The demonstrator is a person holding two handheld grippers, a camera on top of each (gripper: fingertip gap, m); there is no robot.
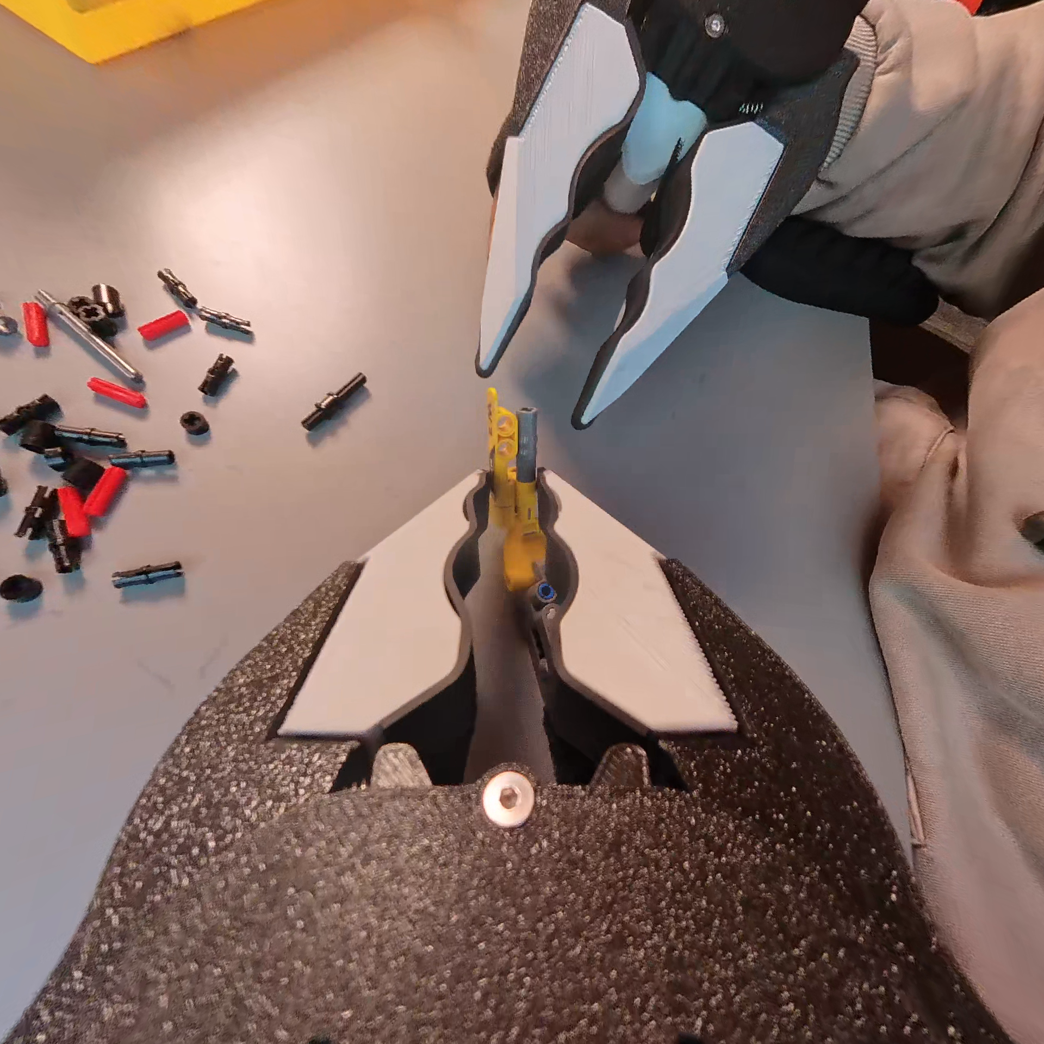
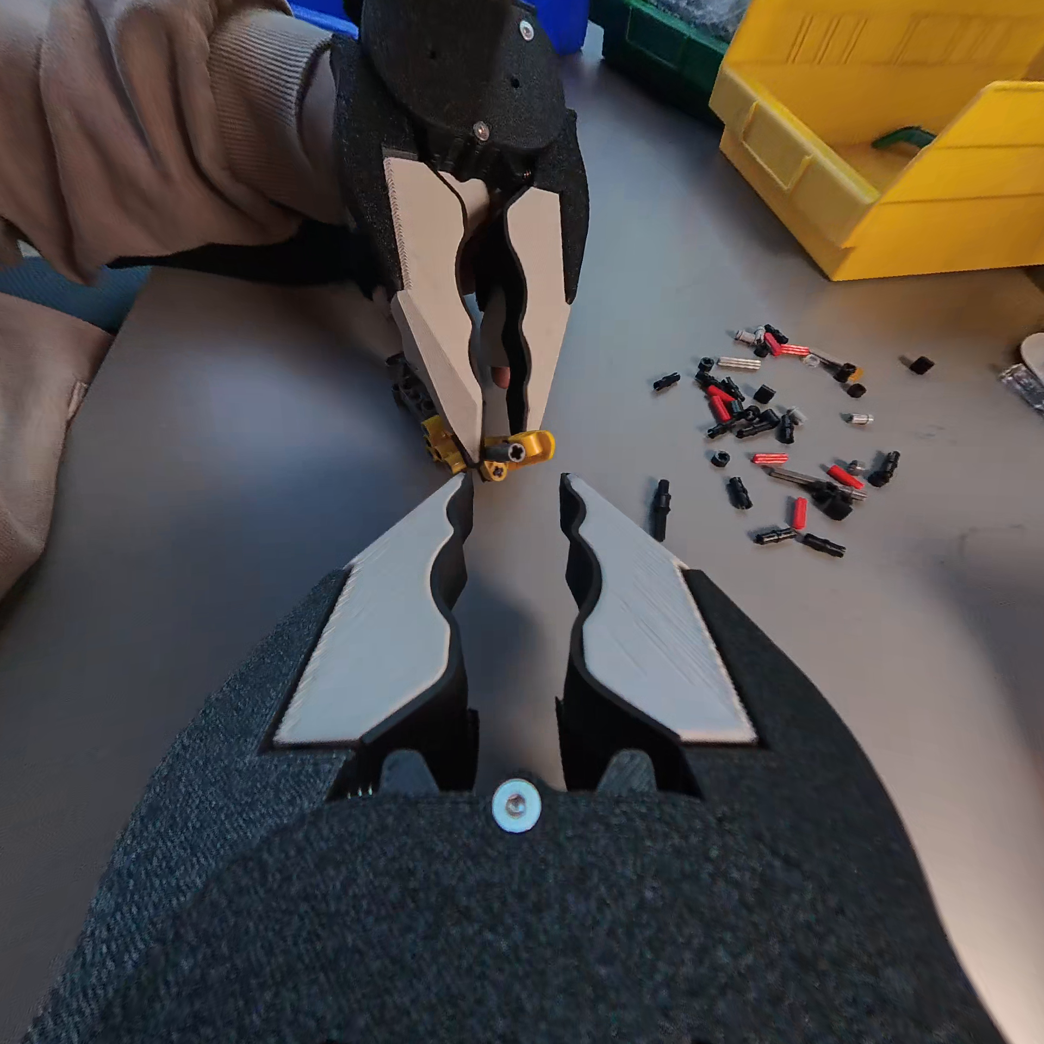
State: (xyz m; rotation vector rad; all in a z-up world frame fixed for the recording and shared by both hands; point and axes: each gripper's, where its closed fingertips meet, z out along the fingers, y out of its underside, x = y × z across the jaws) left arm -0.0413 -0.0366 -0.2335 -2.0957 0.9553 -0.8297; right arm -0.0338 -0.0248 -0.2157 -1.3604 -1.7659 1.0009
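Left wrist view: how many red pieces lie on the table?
5 red pieces, all at the left: two up top, one beneath, two touching lower down. More may lie beyond the frame edge.

Each wrist view looks forward along its own gripper, close above the grey worktop (image 1: 282, 198), and the two face each other. Both share the yellow brick assembly (image 1: 511, 491) (image 2: 508, 449) between them and the loose pins (image 1: 85, 440) (image 2: 785, 440) beside it.
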